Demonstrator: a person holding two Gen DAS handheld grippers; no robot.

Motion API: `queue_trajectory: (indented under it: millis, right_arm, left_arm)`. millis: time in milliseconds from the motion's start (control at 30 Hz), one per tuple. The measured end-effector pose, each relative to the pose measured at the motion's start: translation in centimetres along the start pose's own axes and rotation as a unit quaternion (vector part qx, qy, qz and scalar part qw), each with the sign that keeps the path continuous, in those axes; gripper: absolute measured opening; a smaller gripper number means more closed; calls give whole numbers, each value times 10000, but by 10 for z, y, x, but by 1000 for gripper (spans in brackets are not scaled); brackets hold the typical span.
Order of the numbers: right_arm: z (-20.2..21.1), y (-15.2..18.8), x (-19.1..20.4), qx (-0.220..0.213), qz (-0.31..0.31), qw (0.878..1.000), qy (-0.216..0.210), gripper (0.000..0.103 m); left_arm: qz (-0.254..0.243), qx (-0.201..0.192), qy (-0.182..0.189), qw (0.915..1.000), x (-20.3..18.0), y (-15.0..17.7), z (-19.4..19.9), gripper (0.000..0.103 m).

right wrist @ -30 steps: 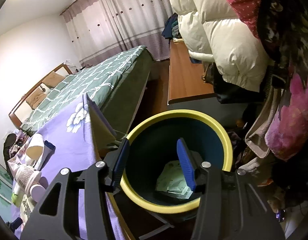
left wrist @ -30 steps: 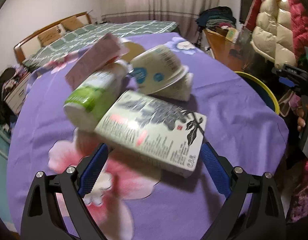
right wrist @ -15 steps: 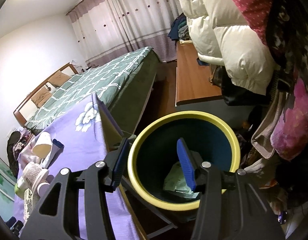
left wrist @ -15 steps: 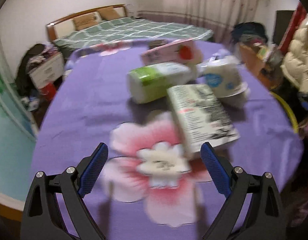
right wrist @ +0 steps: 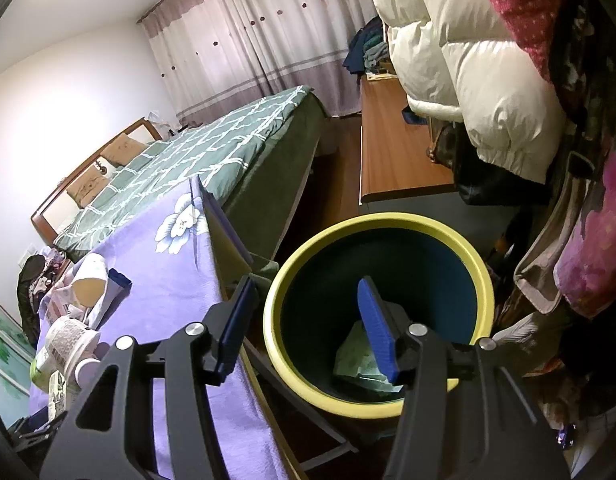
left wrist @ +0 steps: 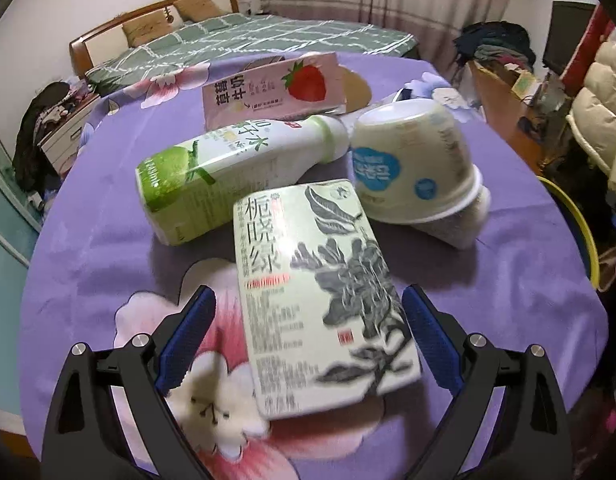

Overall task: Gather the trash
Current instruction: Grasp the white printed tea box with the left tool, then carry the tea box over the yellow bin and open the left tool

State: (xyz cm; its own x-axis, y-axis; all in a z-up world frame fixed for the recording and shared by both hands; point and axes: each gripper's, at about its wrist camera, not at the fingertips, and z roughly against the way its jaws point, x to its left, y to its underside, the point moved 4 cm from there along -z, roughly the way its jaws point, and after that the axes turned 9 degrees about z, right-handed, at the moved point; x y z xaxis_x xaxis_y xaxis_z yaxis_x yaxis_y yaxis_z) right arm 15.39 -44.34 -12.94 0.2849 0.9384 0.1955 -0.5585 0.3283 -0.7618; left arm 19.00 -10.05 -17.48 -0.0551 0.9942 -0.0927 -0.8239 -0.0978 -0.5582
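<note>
A flat green-and-white carton (left wrist: 320, 292) with a leaf drawing lies on the purple flowered tablecloth (left wrist: 508, 280). My left gripper (left wrist: 308, 300) is open and straddles the carton's near end, its blue pads beside the carton's long edges. Behind the carton lie a white-and-green bottle (left wrist: 227, 176), an overturned paper bowl (left wrist: 412, 168) and a pink strawberry carton (left wrist: 271, 88). My right gripper (right wrist: 308, 284) hangs over the yellow-rimmed bin (right wrist: 388, 220) beside the table. Its jaws are opening and nothing is between them. A crumpled green pack (right wrist: 360, 364) lies inside the bin.
The bin rim (left wrist: 580, 224) shows past the table's right edge. A green checked bed (right wrist: 227, 152) stands behind the table, with a wooden bench (right wrist: 392, 152) beyond the bin. Padded coats (right wrist: 488, 80) hang to the right. More cups (right wrist: 91, 280) lie near the table's edge.
The left gripper swung off to the left of the carton, then came back so that the carton lies between its fingers again. The right gripper's fingers stand slightly wider over the bin.
</note>
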Motion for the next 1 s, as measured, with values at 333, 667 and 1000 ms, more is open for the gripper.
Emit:
queue_trajectory:
  millis: [333,667,1000]
  right_arm:
    - [-2,1,-5,25,-57,10000,-14,51]
    - [0,2,-5,-9,-55,10000,-15,51]
    - [8,1,-15,-85,-148,9999,-14,51]
  left_arm:
    - [-59,181,131,9997,0,-4,-17,78]
    - [-275,46,374,9989,2,18,23,74]
    - [-751,-294,814,9934,-41,20,67,73]
